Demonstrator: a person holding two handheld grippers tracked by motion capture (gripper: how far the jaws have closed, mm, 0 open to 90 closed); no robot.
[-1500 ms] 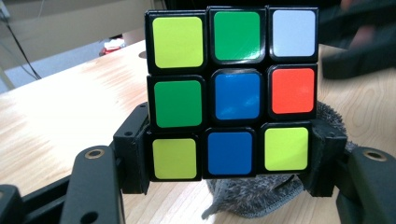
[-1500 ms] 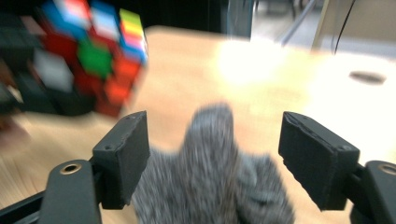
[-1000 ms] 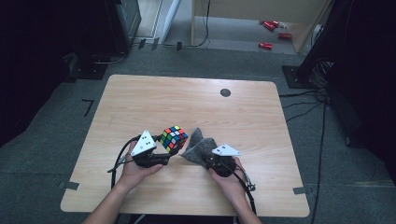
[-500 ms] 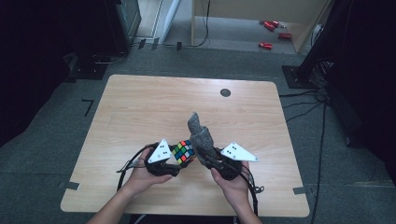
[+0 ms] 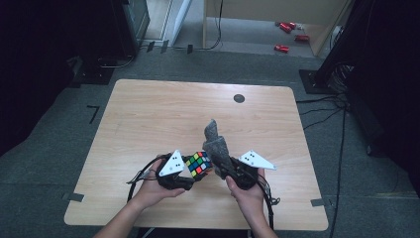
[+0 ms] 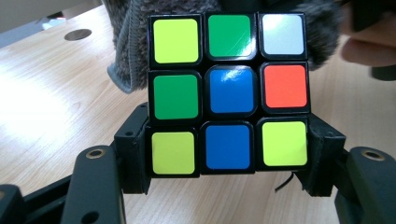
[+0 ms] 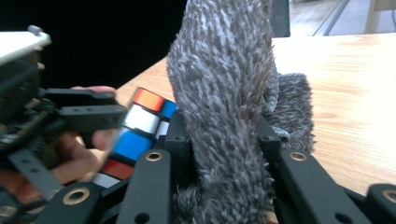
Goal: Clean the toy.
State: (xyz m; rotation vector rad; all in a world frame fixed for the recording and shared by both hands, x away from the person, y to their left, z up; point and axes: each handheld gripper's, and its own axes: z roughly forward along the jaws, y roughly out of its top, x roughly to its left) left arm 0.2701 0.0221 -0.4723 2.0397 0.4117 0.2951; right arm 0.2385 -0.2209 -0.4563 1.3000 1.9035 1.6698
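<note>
1. Near the front edge of the wooden table (image 5: 148, 114), we see the left gripper (image 5: 190, 174) clenched on a Rubik's cube (image 5: 198, 164) (its lowest row sits between the jaws), held above the tabletop.
2. Just beside it, the right gripper (image 5: 225, 166) grasps a fuzzy grey cloth (image 5: 216, 141), which stands upright against the cube.

A multicoloured puzzle cube (image 6: 228, 95), a fuzzy grey cloth (image 7: 224, 116), a pale wooden table (image 5: 163, 119).
</note>
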